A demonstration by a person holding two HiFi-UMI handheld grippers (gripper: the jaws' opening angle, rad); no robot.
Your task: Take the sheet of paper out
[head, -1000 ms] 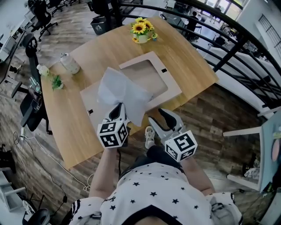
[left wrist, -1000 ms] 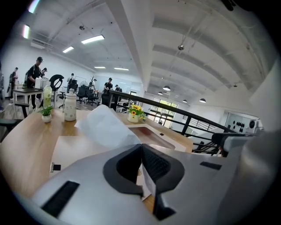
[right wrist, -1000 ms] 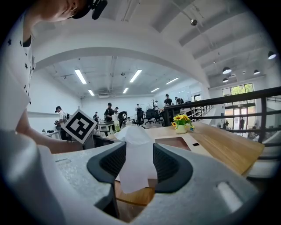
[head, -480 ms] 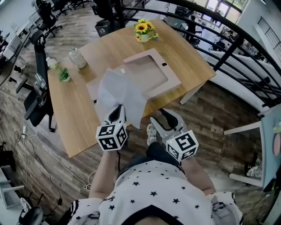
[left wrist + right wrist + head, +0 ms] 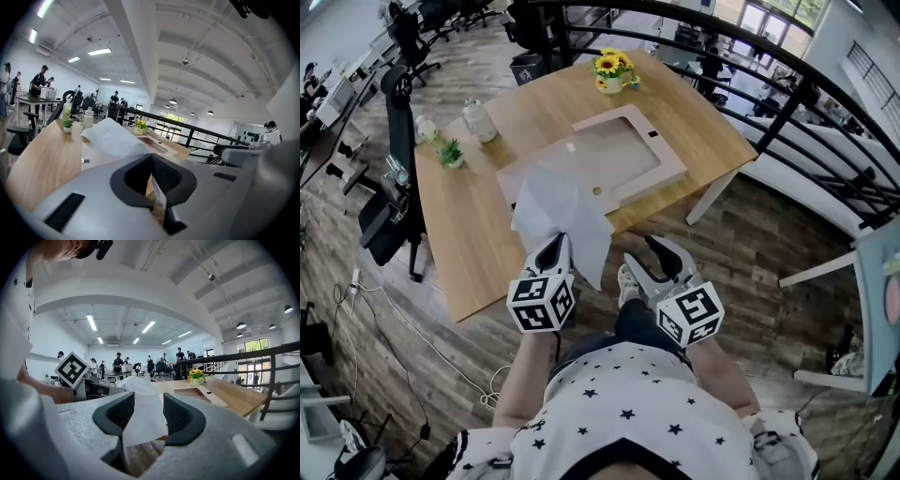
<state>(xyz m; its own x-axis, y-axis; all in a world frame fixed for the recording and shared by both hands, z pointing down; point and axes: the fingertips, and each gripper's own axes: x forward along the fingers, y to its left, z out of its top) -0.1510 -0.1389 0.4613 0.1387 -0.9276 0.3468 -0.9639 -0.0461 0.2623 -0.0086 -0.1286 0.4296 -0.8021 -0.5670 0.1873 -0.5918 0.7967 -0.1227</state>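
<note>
Head view: your left gripper (image 5: 553, 251) fingers pinch the sheet of paper (image 5: 555, 208), raised over the surface's (image 5: 478, 253) near edge.
Left gripper view: fingers closed on the sheet of paper's edge.
Right gripper view: your right gripper (image 5: 148, 402) fingers apart, holding nothing.

Desk (image 5: 478, 234): pale wood, standing askew on the floor
Sunflowers (image 5: 612, 67): in a small pot at the desk's far corner
Jar (image 5: 478, 120): whitish, near the desk's left edge; a small green plant (image 5: 450, 153) just beside it
Chair (image 5: 382, 225): black, close against the desk's left side
Bin (image 5: 528, 67): dark, beyond the desk
Railing (image 5: 787, 84): dark bars curving past the desk's right
Floor (image 5: 750, 244): dark wood planks
</note>
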